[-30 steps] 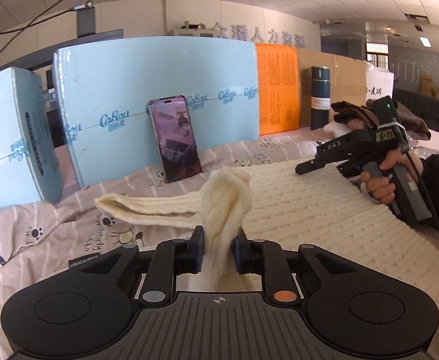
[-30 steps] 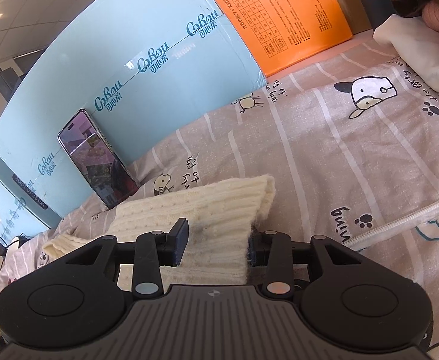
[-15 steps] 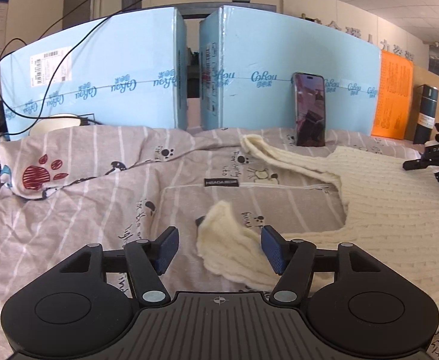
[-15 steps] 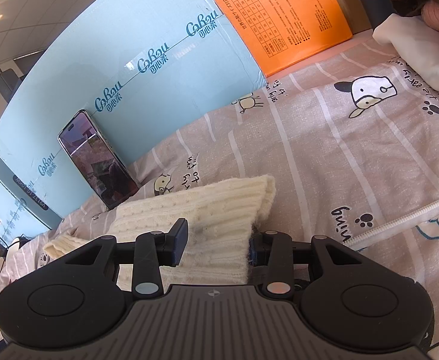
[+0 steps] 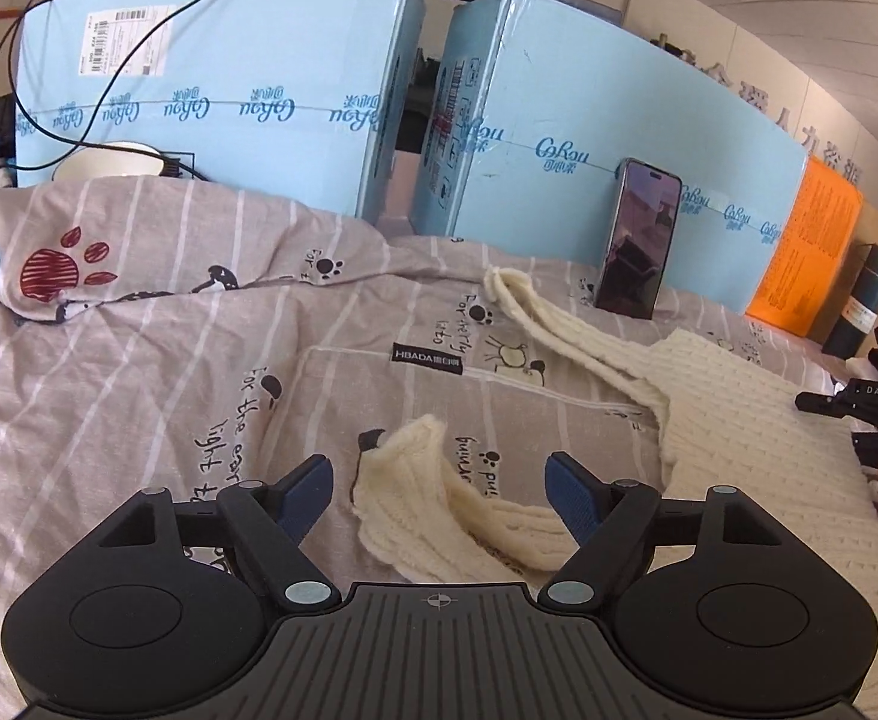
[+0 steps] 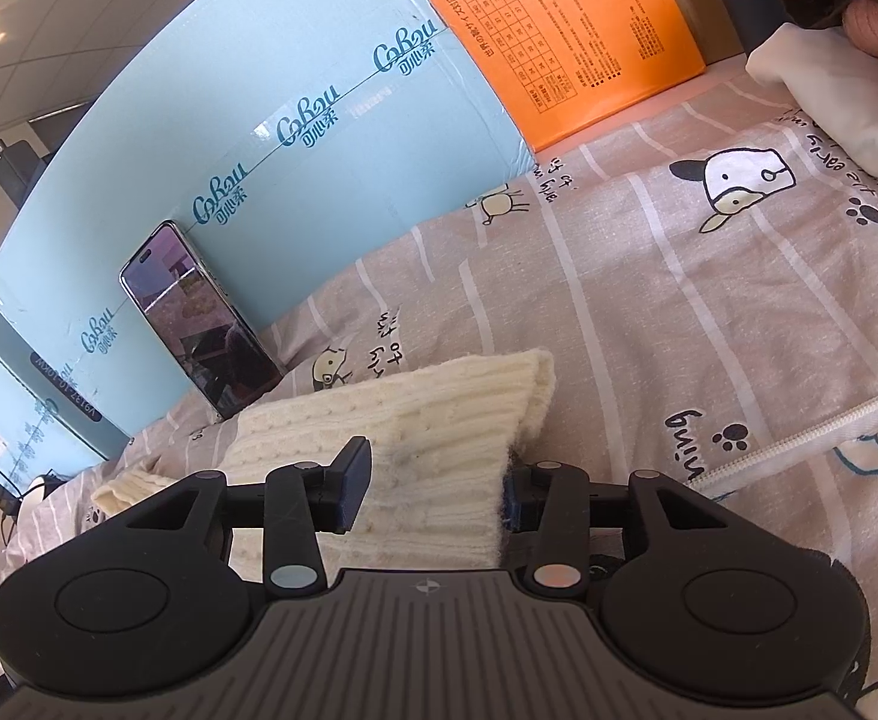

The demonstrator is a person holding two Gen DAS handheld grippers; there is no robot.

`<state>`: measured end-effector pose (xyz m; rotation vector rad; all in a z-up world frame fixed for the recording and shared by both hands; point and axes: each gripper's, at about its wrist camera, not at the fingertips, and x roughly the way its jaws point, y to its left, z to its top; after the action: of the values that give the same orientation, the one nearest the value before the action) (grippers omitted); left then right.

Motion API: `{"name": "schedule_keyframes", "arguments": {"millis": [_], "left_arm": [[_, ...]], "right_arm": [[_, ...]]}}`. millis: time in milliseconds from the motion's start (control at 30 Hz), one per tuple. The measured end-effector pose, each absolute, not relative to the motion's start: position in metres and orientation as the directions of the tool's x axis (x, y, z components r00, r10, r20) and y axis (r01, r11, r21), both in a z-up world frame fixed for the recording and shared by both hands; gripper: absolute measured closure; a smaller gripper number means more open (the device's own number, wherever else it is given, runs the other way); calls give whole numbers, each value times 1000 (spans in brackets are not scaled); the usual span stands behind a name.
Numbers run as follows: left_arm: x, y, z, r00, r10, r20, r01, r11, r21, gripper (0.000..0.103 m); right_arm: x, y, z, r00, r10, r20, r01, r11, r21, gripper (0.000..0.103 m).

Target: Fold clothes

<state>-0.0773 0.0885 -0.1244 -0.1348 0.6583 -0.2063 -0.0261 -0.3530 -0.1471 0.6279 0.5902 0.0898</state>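
A cream knit sweater (image 5: 757, 438) lies spread on the patterned bedspread (image 5: 139, 372). One sleeve cuff (image 5: 415, 480) lies loose on the cover between the jaws of my left gripper (image 5: 439, 480), which is open and empty just above it. The other sleeve (image 5: 553, 324) stretches toward the phone. My right gripper (image 6: 433, 489) is shut on a folded edge of the sweater (image 6: 439, 420) and holds it over the bed. It also shows at the right edge of the left wrist view (image 5: 859, 408).
Two light blue boxes (image 5: 229, 90) stand along the back, with a phone (image 5: 640, 237) leaning on one. An orange box (image 5: 811, 252) and a dark bottle (image 5: 862, 300) stand at the right. Other clothes (image 6: 847, 78) are piled at the far right.
My left gripper let go of the sleeve it held, opened wide and swung left. The sleeve cuff now lies on the bed. The right gripper has kept still.
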Motion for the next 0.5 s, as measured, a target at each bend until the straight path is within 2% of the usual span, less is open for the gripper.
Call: {"name": "schedule_keyframes", "arguments": {"millis": [33, 100, 167, 267, 300, 367, 500], "left_arm": [[-75, 87, -128, 764, -228, -604, 147, 972, -181, 62], [-72, 87, -133, 758, -233, -609, 153, 971, -182, 66], [-74, 89, -134, 764, -260, -591, 171, 964, -204, 81], [-72, 85, -127, 788, -305, -535, 221, 951, -217, 91], [-70, 83, -124, 800, -327, -504, 247, 944, -221, 91], [-65, 79, -118, 810, -360, -463, 279, 931, -236, 92], [-58, 68, -107, 819, -397, -414, 334, 917, -219, 92]], "right_arm": [[-26, -353, -147, 833, 253, -493, 96, 810, 578, 63], [-27, -354, -148, 832, 256, -492, 96, 808, 582, 63], [-26, -354, -148, 831, 258, -493, 95, 807, 583, 63], [-26, -355, -149, 827, 276, -490, 89, 797, 598, 65], [-25, -356, -150, 824, 290, -487, 83, 788, 610, 69], [-24, -356, -151, 818, 314, -482, 71, 777, 626, 91], [-28, -363, -149, 837, 318, -445, 65, 749, 659, 94]]}}
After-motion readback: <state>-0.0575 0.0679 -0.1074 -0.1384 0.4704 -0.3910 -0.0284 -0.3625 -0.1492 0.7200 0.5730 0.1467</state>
